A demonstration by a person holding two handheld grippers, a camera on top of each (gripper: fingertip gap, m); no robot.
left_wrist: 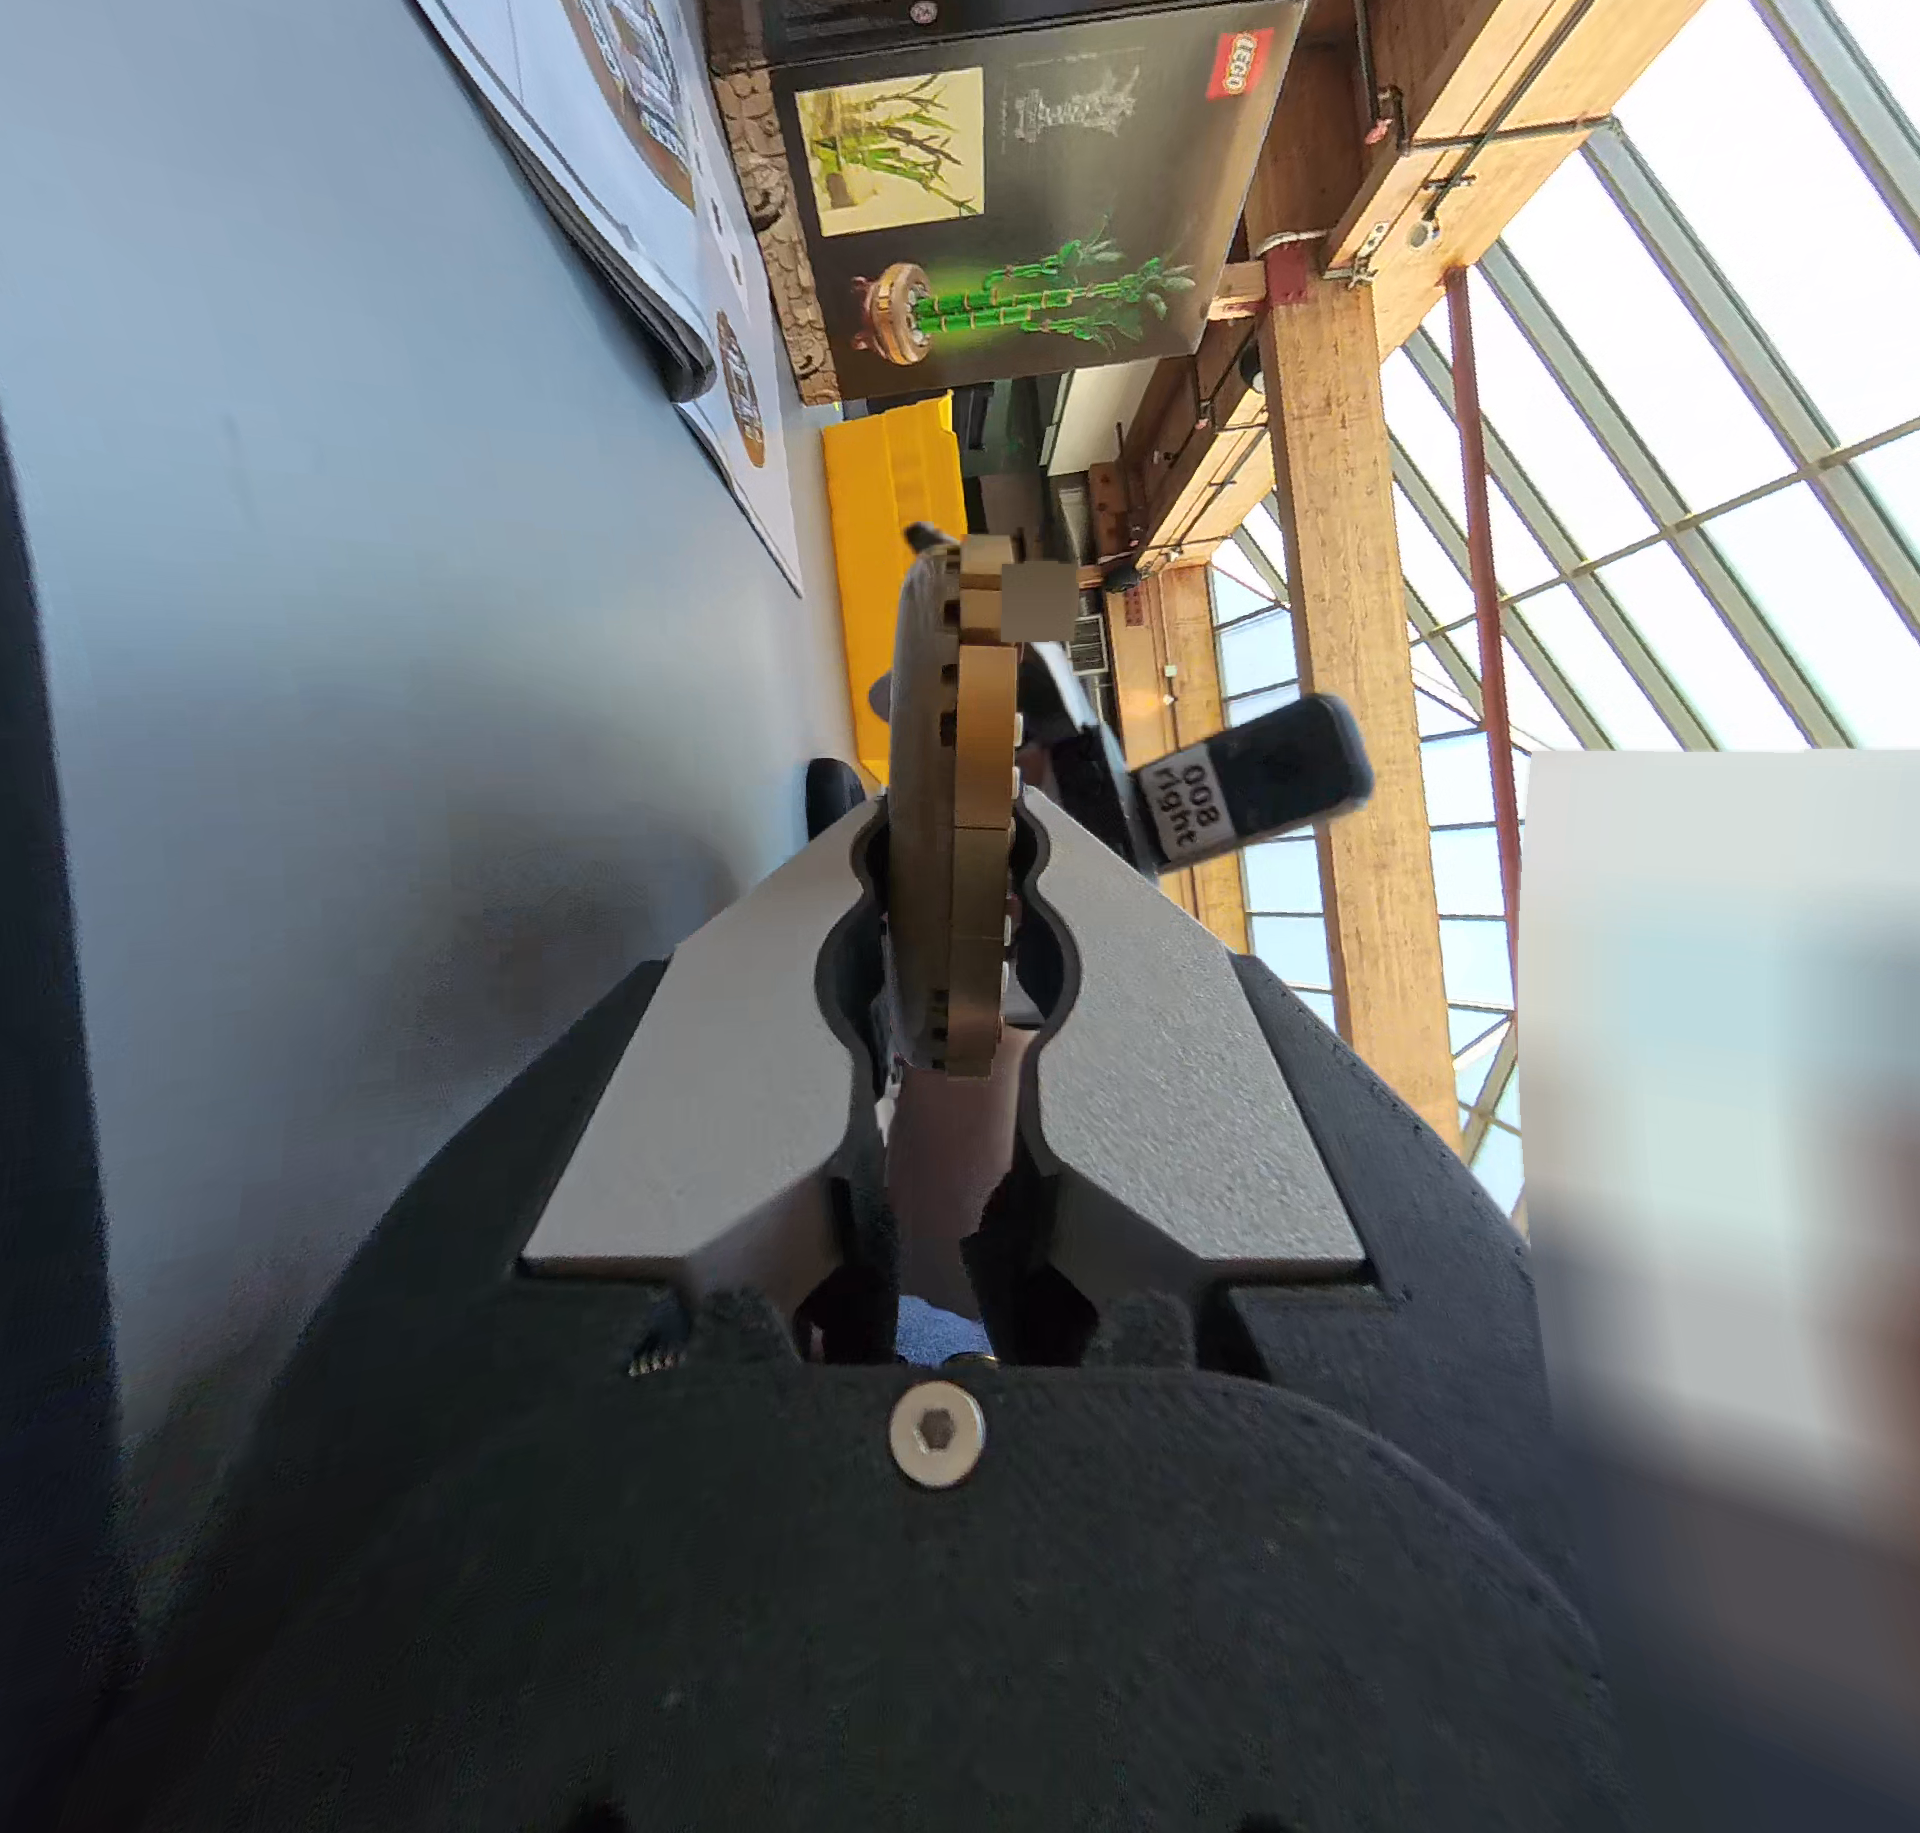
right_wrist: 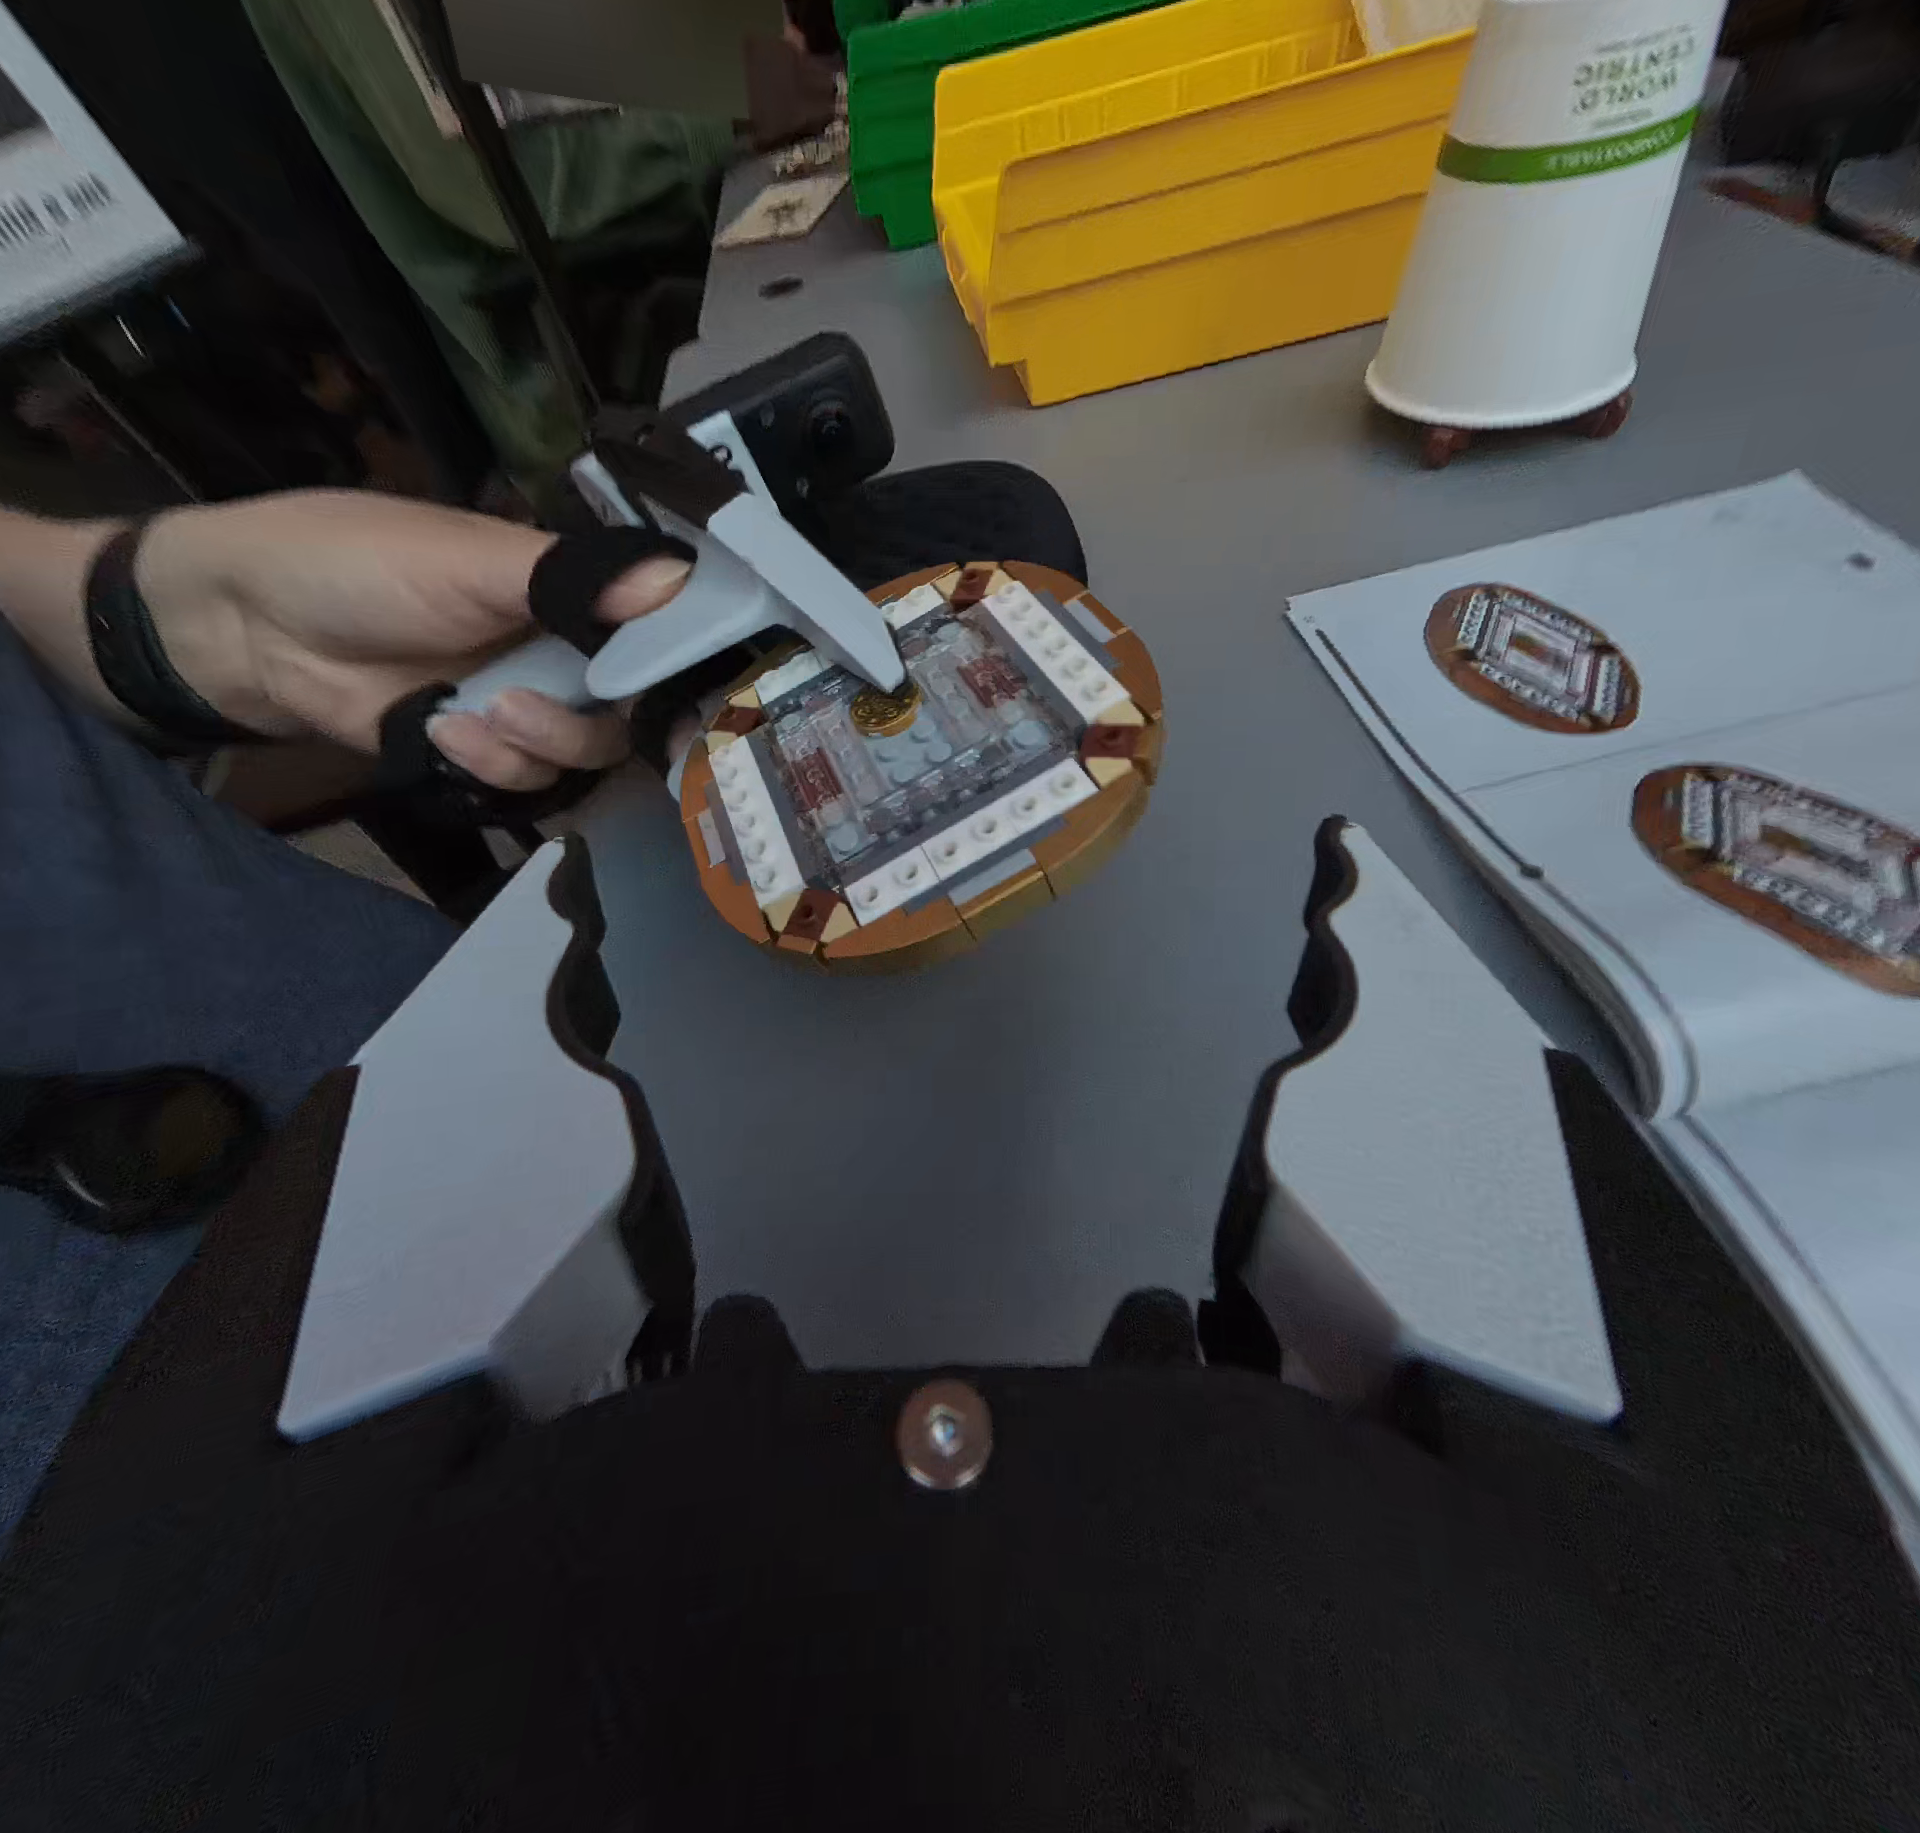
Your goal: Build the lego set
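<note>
A round tan Lego base [right_wrist: 920,765] with white, grey and clear plates on top is lifted and tilted over the grey table [right_wrist: 935,1108]. A small gold round piece [right_wrist: 883,711] sits near its middle. My left gripper [left_wrist: 951,827] is shut on the base [left_wrist: 951,900], which shows edge-on between the jaws. In the right wrist view a hand holds that gripper, and its upper finger [right_wrist: 800,599] lies across the base's top beside the gold piece. My right gripper [right_wrist: 956,910] is open and empty, just short of the base's near edge.
An open instruction booklet [right_wrist: 1621,744] lies to the right. A yellow bin [right_wrist: 1174,214] and a green bin [right_wrist: 935,48] stand behind the base. An upturned white paper cup [right_wrist: 1548,194] stands at the back right. The black Lego box [left_wrist: 997,173] stands behind the booklet [left_wrist: 582,121]. Only a small space, under 4 cm, lies between the two pairs of fingers.
</note>
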